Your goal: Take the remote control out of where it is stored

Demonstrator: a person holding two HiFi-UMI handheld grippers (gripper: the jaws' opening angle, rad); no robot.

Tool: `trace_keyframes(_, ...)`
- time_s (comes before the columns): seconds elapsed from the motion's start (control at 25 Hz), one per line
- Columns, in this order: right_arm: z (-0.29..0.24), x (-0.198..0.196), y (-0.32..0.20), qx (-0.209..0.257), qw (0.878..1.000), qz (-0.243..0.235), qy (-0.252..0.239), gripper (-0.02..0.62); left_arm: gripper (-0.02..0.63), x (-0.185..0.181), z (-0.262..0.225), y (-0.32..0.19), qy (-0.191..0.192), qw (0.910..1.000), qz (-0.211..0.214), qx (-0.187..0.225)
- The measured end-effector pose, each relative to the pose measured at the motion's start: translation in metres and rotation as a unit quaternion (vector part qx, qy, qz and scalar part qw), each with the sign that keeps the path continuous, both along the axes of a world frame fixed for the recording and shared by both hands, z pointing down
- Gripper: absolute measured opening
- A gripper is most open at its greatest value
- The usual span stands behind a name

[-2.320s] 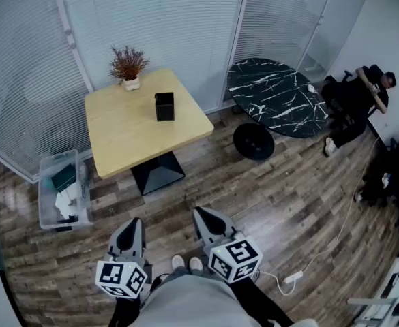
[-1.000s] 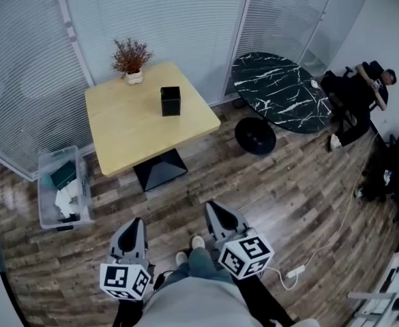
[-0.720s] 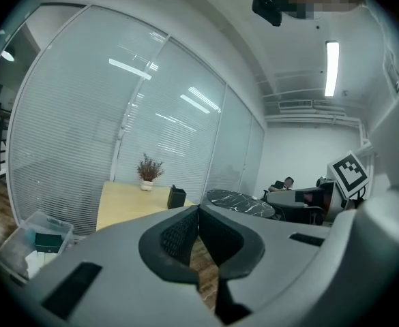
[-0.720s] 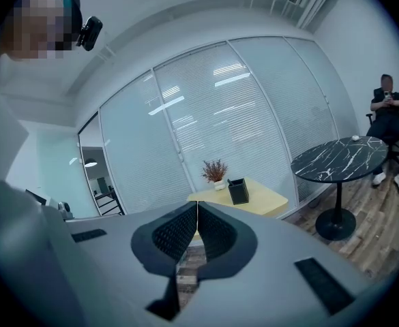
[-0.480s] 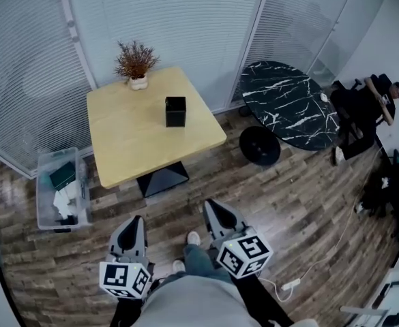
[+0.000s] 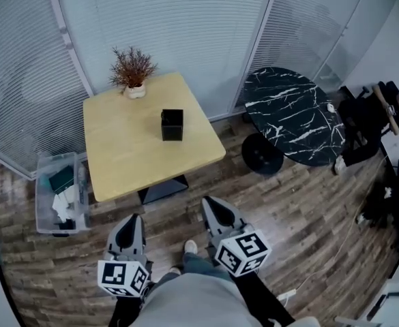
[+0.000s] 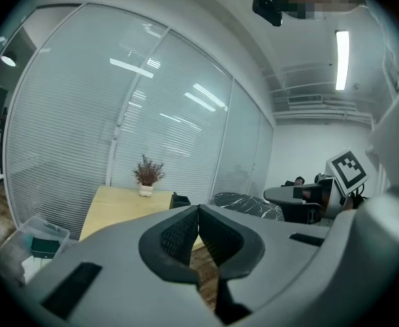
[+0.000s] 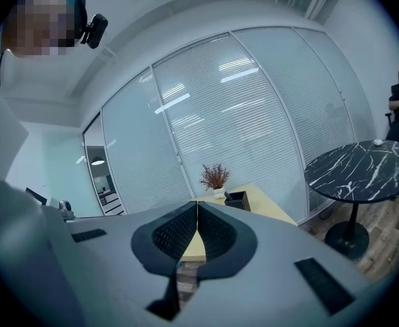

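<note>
1. Standing well short of the counter [image 6: 127, 159], left gripper [image 6: 131, 221] and right gripper [image 6: 210, 205] held low and near level, fingers of both pressed flat together, nothing between them.
2. Hunting the remote control: most likely inside the black holder [image 6: 172, 125], far ahead of both pairs of fingers, roughly between their lines. Cannot confirm from here, just a thin dark edge poking above the rim in the right gripper view.
3. Could bump the holder instead of straddling the remote by arriving without spreading the fingers first.
4. Could drag or tip that holder, light-looking and unsteadied, by pulling the remote out at a slant with one gripper alone.
5. Could clip the potted plant [image 6: 132, 70], just beyond the holder, by overshooting the reach.
6. Could catch the counter's near edge, or the plastic bin [image 6: 59, 196] out left of the left fingers, by coming in too low.
</note>
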State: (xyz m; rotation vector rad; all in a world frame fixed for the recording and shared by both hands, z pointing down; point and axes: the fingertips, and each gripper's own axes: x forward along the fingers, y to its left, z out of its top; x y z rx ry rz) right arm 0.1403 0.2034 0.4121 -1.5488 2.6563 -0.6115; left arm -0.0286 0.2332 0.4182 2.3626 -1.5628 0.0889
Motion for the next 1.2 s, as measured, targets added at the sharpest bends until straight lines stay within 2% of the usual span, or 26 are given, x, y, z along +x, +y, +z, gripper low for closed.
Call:
trace_keyframes(0.32, 0.008, 0.023, -0.036, 0.000, 1.000, -0.010, 0.010, 0.005, 0.009, 0.024, 0.006, -0.033, 0.000, 0.9999, -0.011, -0.004)
trace_keyframes(0.64, 0.015, 0.032, -0.061, -0.008, 1.000, -0.003, 0.009, 0.005, 0.009, 0.027, 0.010, -0.059, -0.003, 0.9998, -0.016, -0.009)
trace_keyframes(1.2, 0.020, 0.017, -0.135, -0.017, 1.000, 0.010, 0.015, 0.005, 0.009, 0.023, 0.009, -0.145, -0.003, 0.9998, 0.017, -0.008)
